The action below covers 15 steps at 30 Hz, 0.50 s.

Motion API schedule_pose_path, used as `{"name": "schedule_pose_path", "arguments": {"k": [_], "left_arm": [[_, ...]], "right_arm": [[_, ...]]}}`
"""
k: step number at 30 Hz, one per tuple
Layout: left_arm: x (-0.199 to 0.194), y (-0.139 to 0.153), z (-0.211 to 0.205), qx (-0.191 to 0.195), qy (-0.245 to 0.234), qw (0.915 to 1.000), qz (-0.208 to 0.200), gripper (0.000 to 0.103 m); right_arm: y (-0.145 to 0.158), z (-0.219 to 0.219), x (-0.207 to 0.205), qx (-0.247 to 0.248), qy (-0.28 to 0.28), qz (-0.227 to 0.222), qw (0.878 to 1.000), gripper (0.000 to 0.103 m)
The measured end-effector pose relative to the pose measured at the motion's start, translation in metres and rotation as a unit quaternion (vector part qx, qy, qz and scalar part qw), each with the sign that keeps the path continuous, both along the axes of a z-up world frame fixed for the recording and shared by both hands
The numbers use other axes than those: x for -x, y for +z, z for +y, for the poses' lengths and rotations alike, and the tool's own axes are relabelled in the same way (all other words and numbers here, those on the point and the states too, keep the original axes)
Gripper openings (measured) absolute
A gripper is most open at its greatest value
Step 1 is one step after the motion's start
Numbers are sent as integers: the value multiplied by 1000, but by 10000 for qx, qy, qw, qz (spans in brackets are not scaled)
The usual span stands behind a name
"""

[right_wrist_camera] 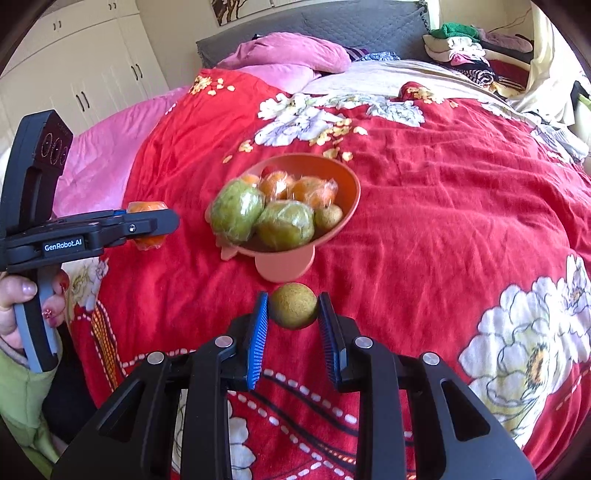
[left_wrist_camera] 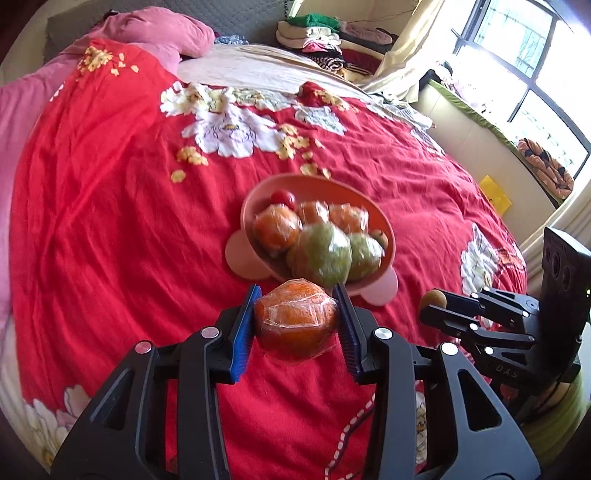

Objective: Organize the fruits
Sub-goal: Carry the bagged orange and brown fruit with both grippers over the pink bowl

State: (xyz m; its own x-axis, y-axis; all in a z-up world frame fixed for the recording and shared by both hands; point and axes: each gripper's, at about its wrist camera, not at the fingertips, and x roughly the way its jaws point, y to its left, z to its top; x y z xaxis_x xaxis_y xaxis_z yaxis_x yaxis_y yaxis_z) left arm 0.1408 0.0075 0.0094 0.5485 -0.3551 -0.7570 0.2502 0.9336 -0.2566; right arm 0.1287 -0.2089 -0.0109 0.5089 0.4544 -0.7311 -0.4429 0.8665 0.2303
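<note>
A pink footed bowl (left_wrist_camera: 255,201) (right_wrist_camera: 347,177) stands on the red bedspread, filled with wrapped oranges (left_wrist_camera: 277,227) (right_wrist_camera: 314,192), green wrapped fruits (left_wrist_camera: 321,253) (right_wrist_camera: 284,225) and a small red fruit (left_wrist_camera: 283,197). My left gripper (left_wrist_camera: 297,319) is shut on a plastic-wrapped orange (left_wrist_camera: 295,325), held above the bedspread just in front of the bowl. In the right wrist view that same left gripper (right_wrist_camera: 147,225) shows at the left with the orange (right_wrist_camera: 146,206) in it. My right gripper (right_wrist_camera: 293,314) is shut on a small round brown fruit (right_wrist_camera: 293,306) (left_wrist_camera: 432,299), near the bowl's foot.
A red floral bedspread (left_wrist_camera: 110,221) (right_wrist_camera: 443,221) covers the bed. Pink pillows (left_wrist_camera: 155,33) (right_wrist_camera: 288,51) lie at the head, folded clothes (left_wrist_camera: 317,37) at the far side. A window (left_wrist_camera: 517,55) is on the right. A person's hand (right_wrist_camera: 22,295) holds the left gripper's handle.
</note>
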Motion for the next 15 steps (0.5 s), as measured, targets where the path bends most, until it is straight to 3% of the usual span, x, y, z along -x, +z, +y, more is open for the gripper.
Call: {"name": "schedule_pose_path", "arguments": {"k": [15], "left_arm": [[-45, 13, -12, -52, -85, 9999, -80, 32]], "right_arm": [[16, 4, -28, -123, 11, -177, 9998, 26]]}}
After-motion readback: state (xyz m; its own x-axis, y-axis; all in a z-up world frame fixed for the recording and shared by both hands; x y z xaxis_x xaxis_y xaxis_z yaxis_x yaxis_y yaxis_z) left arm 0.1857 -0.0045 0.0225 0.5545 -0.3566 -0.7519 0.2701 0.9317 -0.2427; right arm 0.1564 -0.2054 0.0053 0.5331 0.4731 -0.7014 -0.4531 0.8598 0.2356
